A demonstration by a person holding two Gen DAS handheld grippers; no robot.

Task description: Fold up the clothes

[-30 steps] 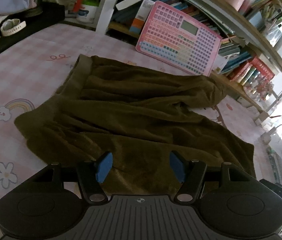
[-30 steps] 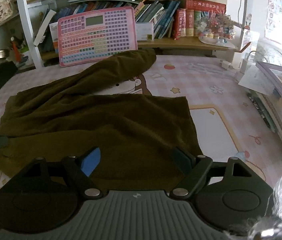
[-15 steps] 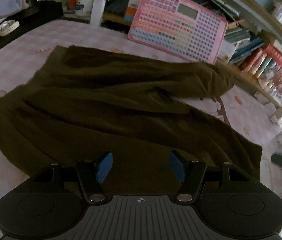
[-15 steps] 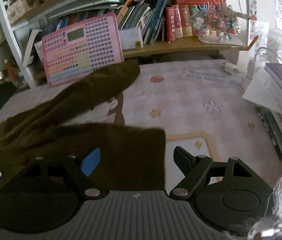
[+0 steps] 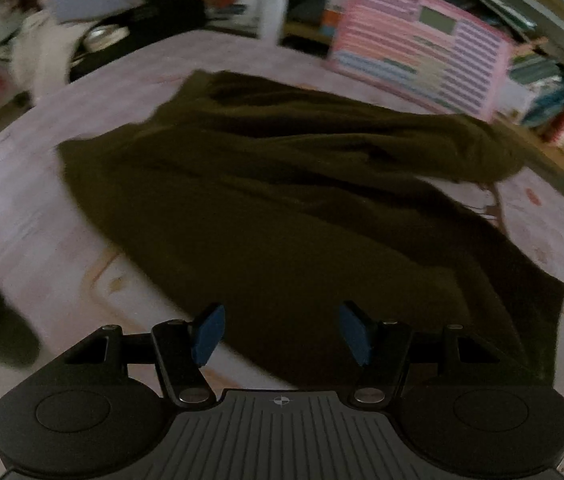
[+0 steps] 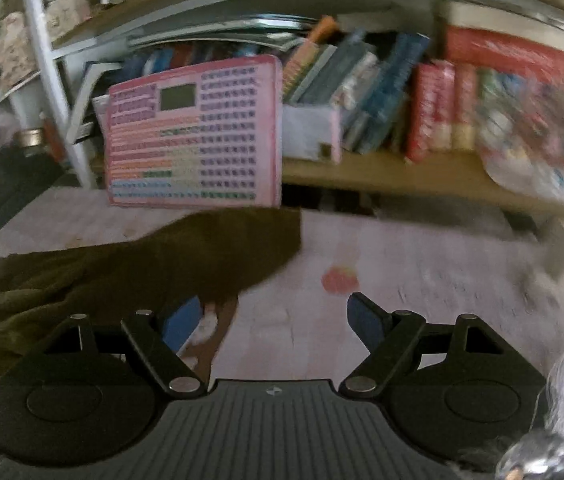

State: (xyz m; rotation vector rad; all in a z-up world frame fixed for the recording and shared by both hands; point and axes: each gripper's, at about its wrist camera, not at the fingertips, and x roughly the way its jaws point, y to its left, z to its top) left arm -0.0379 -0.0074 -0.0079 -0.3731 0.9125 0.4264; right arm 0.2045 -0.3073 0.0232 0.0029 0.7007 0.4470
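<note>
A dark olive-brown garment (image 5: 282,200) lies spread on the pink checked table cover (image 5: 21,200). My left gripper (image 5: 282,334) is open and empty, over the garment's near edge. In the right wrist view one end of the garment (image 6: 185,264) reaches toward the back of the table. My right gripper (image 6: 271,322) is open and empty, just right of that end, over bare pink cover (image 6: 422,272). Both views are blurred by motion.
A pink keyboard-like toy board (image 6: 193,140) leans on the shelf at the back; it also shows in the left wrist view (image 5: 422,44). Books (image 6: 402,96) fill the shelf. Dark clutter and a metal bowl (image 5: 105,34) sit at the far left.
Both grippers moved. The left one swung left along the garment's near edge. The right one moved forward and right, toward the shelf and the garment's far end. Both stayed open.
</note>
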